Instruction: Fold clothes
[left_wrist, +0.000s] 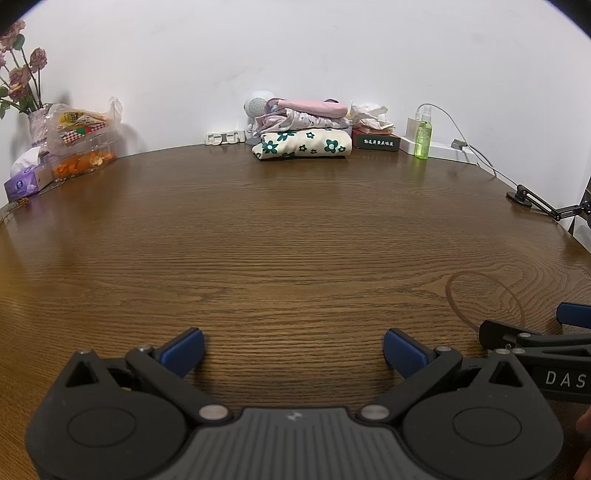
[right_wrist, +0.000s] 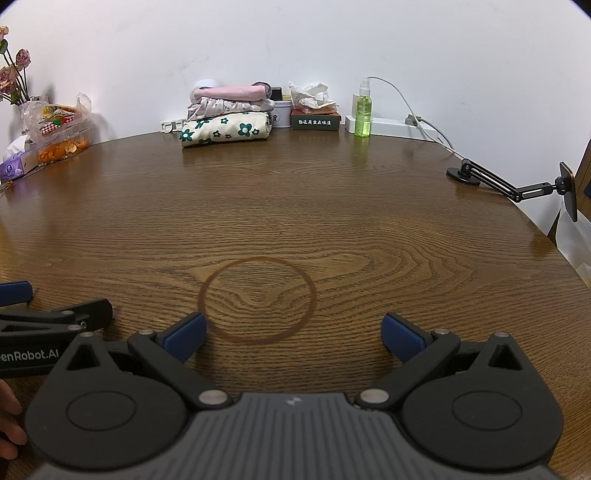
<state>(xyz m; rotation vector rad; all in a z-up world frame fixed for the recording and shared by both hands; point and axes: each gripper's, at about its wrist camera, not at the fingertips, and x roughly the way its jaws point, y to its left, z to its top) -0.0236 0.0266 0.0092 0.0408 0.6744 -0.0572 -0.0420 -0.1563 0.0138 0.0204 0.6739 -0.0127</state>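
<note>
Dark brown wood grain fills both views: the table (left_wrist: 295, 240) is a broad, glossy slab with swirling knots and a faint round stain ring (right_wrist: 257, 300) pressed into the finish. Left gripper (left_wrist: 293, 350) sits low over the near edge, matte black linkages spread, blue rubbery pads (left_wrist: 184, 349) wide apart with nothing between them. Right gripper (right_wrist: 294, 336) does the same beside it, fingers splayed and empty, the ring just ahead of its tips. From the left camera, the right gripper's black arm pokes in at the side.

Far back against the white wall, the clothes (left_wrist: 303, 131) wait in a neat folded stack: a cream piece with dark green flowers at the bottom, crinkled pale floral fabric above, a soft pink layer on top. Well apart from both grippers.

Beside the stack, a dark box (right_wrist: 315, 120) with crumpled tissue (right_wrist: 309, 94) on it, then a slim green spray bottle (right_wrist: 362, 116) of clear plastic. At far left, a crinkly plastic bag (left_wrist: 79, 127) and dried roses (left_wrist: 22, 70).
</note>
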